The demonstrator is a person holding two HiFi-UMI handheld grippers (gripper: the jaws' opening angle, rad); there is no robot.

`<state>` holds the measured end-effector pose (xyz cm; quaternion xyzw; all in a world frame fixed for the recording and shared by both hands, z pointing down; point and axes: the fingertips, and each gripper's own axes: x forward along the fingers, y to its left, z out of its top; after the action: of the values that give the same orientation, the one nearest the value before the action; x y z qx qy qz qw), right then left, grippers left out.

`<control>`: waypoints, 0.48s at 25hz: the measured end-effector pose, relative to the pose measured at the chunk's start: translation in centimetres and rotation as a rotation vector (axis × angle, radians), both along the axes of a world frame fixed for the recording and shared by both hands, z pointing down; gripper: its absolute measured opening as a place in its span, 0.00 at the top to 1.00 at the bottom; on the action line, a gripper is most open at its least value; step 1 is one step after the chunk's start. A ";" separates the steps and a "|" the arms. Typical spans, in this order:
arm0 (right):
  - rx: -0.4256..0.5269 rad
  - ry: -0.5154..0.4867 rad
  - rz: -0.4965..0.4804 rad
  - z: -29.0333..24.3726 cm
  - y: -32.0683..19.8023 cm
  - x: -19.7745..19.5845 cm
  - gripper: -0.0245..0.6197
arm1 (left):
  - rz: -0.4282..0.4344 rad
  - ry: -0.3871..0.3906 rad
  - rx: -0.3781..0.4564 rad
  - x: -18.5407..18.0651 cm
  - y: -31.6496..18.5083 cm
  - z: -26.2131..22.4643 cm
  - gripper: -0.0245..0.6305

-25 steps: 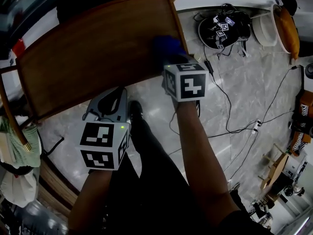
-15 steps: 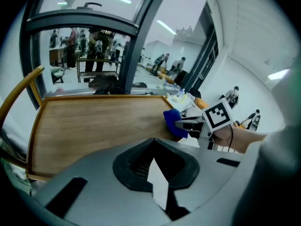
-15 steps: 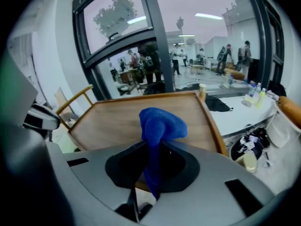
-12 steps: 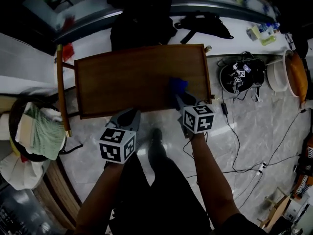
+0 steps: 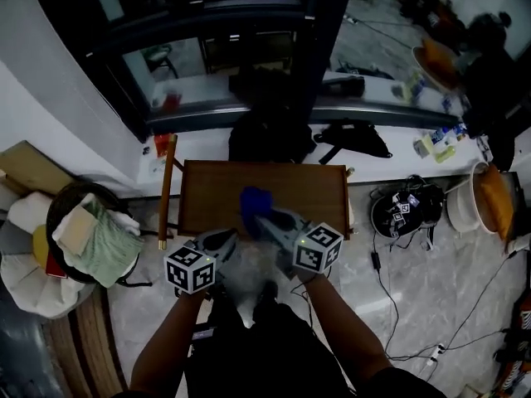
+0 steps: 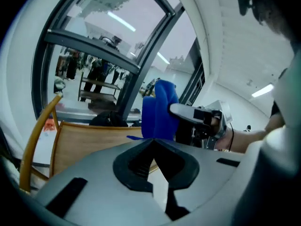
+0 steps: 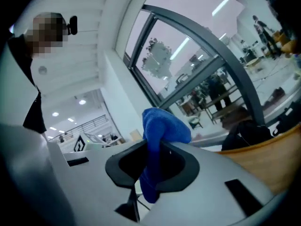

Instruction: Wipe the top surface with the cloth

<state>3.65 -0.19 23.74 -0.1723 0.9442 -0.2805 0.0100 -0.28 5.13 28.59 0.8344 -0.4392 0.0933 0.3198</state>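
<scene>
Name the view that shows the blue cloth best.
Right gripper view: blue cloth sits central, pinched in the right gripper. Left gripper view shows it from the side; head view, a small blue patch.

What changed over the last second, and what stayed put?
The right gripper lifted the cloth off the right end of the table and carried it leftward. The head view pulled back. The cloth stays clamped, and the left gripper stays shut and empty at the near edge.
</scene>
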 end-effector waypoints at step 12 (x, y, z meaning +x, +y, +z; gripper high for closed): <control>0.237 -0.304 -0.109 -15.3 6.3 2.6 0.87 | -0.015 0.015 0.365 -5.8 5.0 -17.3 0.95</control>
<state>6.30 6.10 8.48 -0.0741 0.9663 -0.1900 0.1573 -6.09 10.16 11.28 0.8758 -0.4527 0.0034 0.1673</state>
